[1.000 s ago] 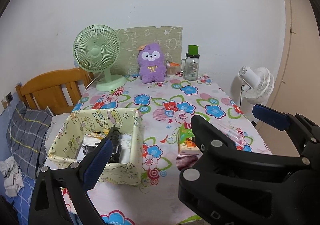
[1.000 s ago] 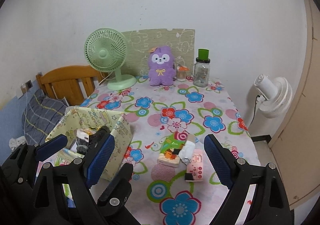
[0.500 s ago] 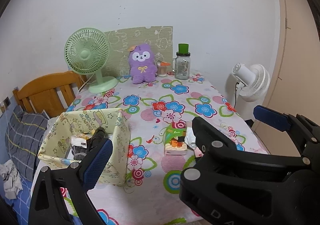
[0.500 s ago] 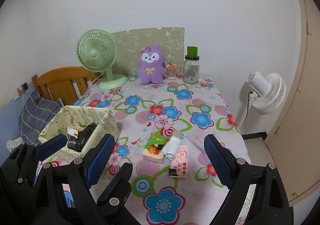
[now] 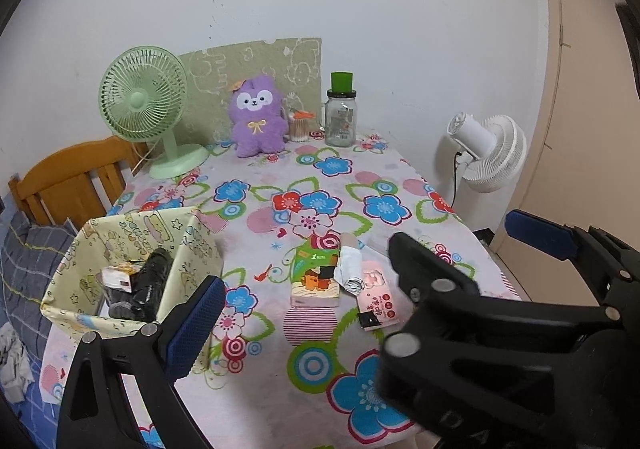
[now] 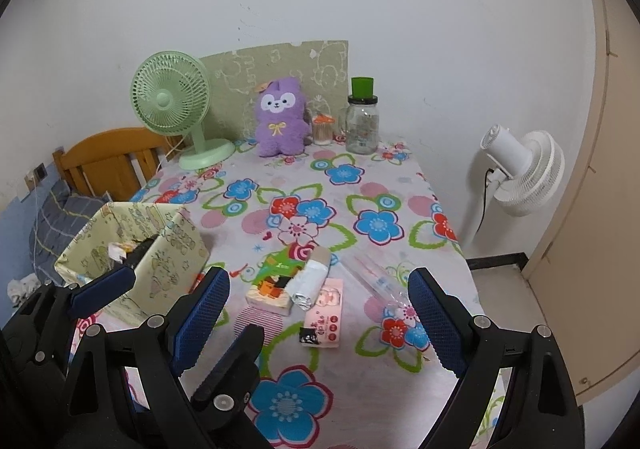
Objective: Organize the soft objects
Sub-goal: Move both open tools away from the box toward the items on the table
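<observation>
Broadly, the counter [image 6: 372,185] fills both views under its flowered cloth, with a green fan [image 6: 172,105], a purple plush toy [image 6: 282,117] and a glass jar [image 6: 362,123] lined up along the far edge and well apart from the work. At the near left stands the yellow fabric bin [image 5: 132,273], open-topped, with dark rolled items and a small packet already inside. Near the middle of the counter lie the loose things — a green tissue pack [image 6: 272,283], a white rolled cloth [image 6: 310,283] resting across it, and a pink packet [image 6: 326,311] just right of them, touching or nearly so. The left tool [image 5: 356,273] hangs above the near edge with its jaws apart and empty; the right tool [image 6: 320,319] is likewise spread wide with nothing between its pads, over the pile. The risk from here, I judge, is a messy pick: because the roll sits on the pack, closing on one may drag or tip the other, and the soft roll may unfurl or slip out — while the bin's limp wall could fold inward if a tool brushes it on the drop.
</observation>
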Motion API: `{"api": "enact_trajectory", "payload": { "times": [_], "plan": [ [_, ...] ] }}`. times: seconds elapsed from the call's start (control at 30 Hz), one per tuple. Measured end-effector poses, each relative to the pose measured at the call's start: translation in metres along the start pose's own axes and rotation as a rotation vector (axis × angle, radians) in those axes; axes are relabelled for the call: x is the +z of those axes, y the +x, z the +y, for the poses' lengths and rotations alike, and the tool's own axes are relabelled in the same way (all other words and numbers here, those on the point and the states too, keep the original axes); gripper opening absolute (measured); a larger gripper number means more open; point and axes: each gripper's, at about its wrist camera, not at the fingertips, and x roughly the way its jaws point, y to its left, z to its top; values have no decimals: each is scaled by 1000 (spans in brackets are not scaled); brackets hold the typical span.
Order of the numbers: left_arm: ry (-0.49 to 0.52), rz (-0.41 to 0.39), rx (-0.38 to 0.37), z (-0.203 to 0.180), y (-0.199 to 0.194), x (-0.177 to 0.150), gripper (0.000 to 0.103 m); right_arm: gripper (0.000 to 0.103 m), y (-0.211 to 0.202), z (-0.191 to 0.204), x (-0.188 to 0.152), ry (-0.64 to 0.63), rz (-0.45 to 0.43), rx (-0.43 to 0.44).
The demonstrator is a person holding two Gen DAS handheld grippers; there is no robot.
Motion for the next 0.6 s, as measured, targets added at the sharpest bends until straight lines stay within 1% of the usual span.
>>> {"api": "enact_trajectory", "payload": {
  "times": [0.1,0.17,0.33,0.6],
  "plan": [
    [1,3,4,-1,7,-1,100,93,6,-9,-3,14,7,-4],
    [-13,8,20,-1,14,-1,100,93,11,-16,-5,33,6,-7],
    [-30,31,6,-1,30,-2,100,93,25,-33,-8,77,32,-2],
    [-22,67,5,-5,59,-7,100,93,46,-49,-13,81,64,-42]
  ]
}}
